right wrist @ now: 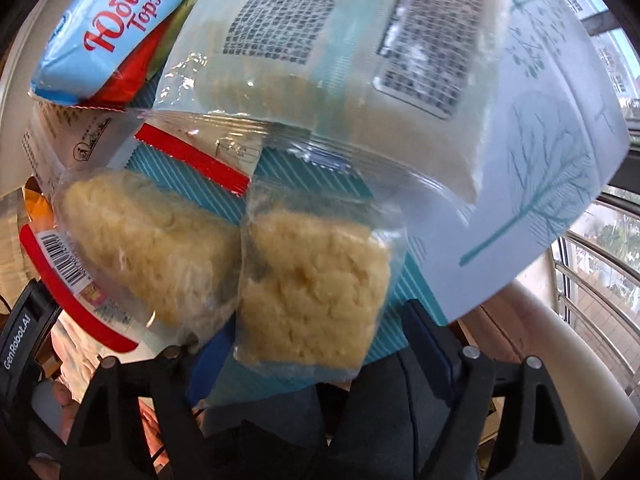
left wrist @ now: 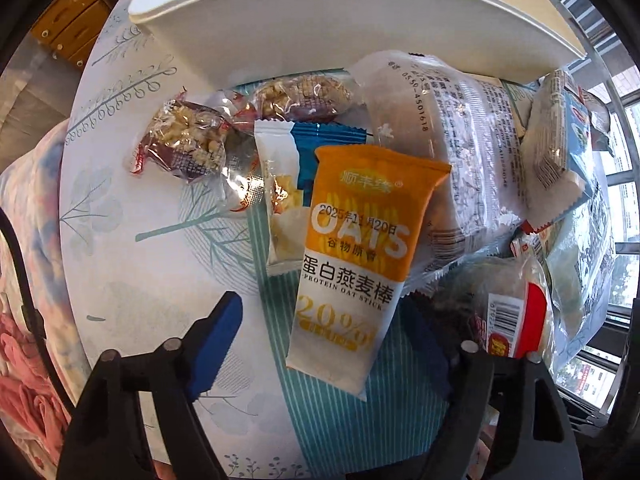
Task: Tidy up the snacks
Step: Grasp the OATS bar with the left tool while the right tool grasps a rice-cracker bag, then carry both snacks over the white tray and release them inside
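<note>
Both views are lit by daylight admitted through windows (left wrist: 624, 128) at three o'clock, where the panes are overexposed. Strong fisheye curvature and a black vignette are seen at every edge. In the left wrist view, print on the orange oat bar wrapper (left wrist: 352, 256) is rendered sharply; glints are thrown off the clear nut wrappers (left wrist: 188, 140) at ten o'clock. In the right wrist view, the text block on the large clear bag (right wrist: 340, 52) is blurred, glare is seen on its plastic, and the crumbly cake packets (right wrist: 312, 280) are soft.
</note>
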`<action>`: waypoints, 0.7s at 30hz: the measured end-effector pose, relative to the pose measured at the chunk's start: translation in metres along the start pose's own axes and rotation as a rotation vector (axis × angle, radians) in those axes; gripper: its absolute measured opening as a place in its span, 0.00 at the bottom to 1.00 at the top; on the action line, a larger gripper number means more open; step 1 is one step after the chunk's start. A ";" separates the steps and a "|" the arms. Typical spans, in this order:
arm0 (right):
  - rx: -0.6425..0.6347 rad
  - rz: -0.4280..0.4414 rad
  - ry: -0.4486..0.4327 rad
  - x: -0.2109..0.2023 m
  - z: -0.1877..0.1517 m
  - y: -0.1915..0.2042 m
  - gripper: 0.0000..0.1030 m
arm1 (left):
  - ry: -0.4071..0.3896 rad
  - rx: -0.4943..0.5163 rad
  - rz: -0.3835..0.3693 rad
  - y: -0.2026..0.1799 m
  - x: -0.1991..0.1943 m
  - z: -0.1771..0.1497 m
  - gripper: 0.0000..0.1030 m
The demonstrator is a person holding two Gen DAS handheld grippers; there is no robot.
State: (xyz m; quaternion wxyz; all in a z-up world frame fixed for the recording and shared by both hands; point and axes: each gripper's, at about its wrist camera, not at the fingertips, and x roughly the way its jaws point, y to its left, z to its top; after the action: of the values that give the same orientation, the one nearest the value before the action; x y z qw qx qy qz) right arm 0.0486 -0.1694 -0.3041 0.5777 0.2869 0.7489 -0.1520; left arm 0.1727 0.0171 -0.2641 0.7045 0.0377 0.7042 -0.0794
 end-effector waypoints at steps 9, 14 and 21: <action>-0.047 -0.040 -0.025 -0.007 0.006 0.016 0.65 | 0.043 -0.031 -0.019 -0.003 0.021 0.002 0.45; -0.052 -0.021 -0.038 -0.018 0.001 0.015 0.59 | 0.036 -0.021 -0.014 -0.007 0.025 0.000 0.41; -0.037 0.017 -0.028 -0.017 -0.023 -0.001 0.59 | 0.045 -0.020 -0.002 -0.015 0.020 -0.019 0.39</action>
State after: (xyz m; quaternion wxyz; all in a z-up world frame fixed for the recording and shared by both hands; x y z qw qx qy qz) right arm 0.0325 -0.1615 -0.2815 0.5947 0.2801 0.7409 -0.1375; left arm 0.1513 0.0045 -0.2831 0.6888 0.0318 0.7207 -0.0723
